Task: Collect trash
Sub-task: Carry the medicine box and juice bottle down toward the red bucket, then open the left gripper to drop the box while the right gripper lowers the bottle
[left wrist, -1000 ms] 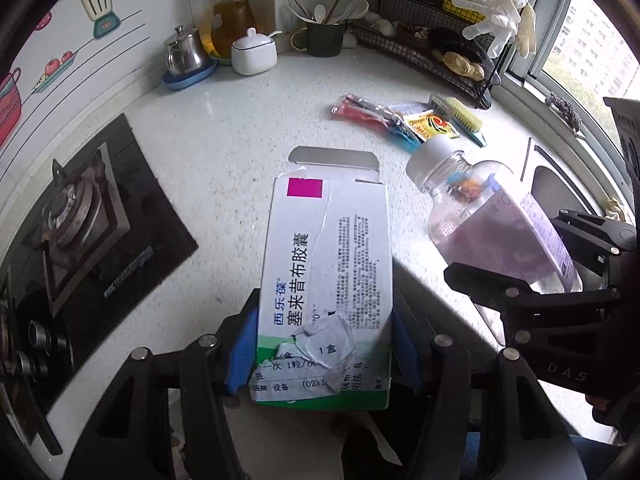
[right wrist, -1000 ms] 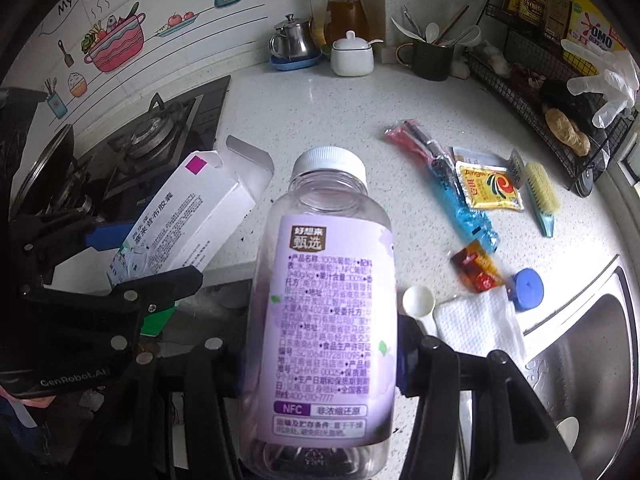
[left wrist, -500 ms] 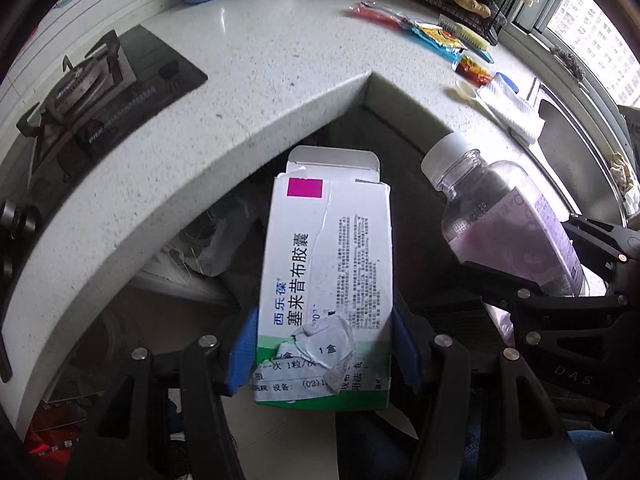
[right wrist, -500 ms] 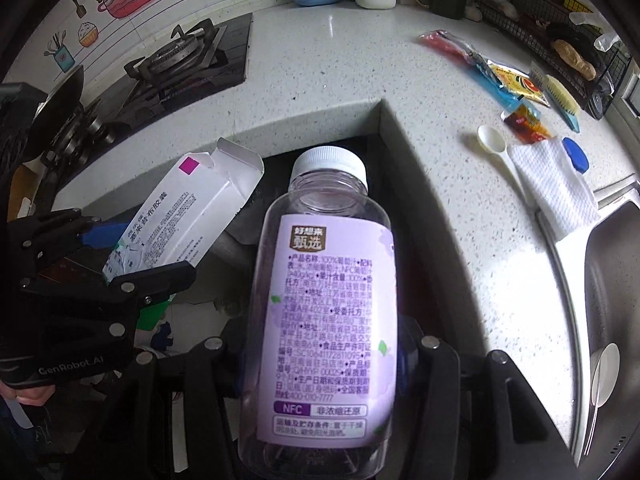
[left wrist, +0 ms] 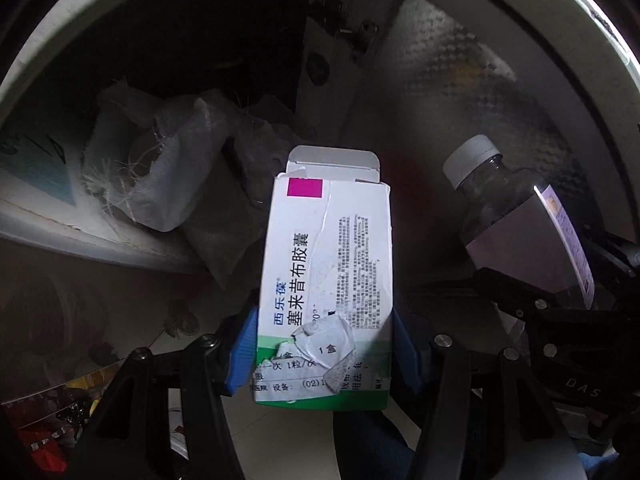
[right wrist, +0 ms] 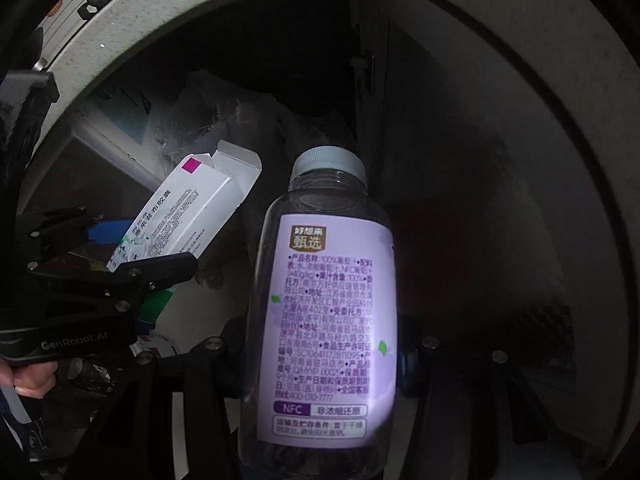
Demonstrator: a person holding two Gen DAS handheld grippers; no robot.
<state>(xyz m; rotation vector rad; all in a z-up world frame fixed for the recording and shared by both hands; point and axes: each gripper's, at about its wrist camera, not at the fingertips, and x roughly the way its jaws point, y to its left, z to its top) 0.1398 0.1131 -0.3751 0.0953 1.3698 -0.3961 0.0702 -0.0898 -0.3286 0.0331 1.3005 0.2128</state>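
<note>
Dim under-tabletop recess: left claw (left wrist: 322, 354) grips medicine box (left wrist: 326, 280), right claw (right wrist: 320, 354) grips bottle (right wrist: 326, 312). Release only above a bin; none identifiable, litter at 8 o'clock.

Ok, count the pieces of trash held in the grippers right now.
2: a white medicine box clamped in the left gripper, and a purple-labelled bottle clamped in the right gripper.

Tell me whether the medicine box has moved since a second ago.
Yes. The medicine box, shut in the left gripper, has dropped from above the countertop to below its edge.
</note>
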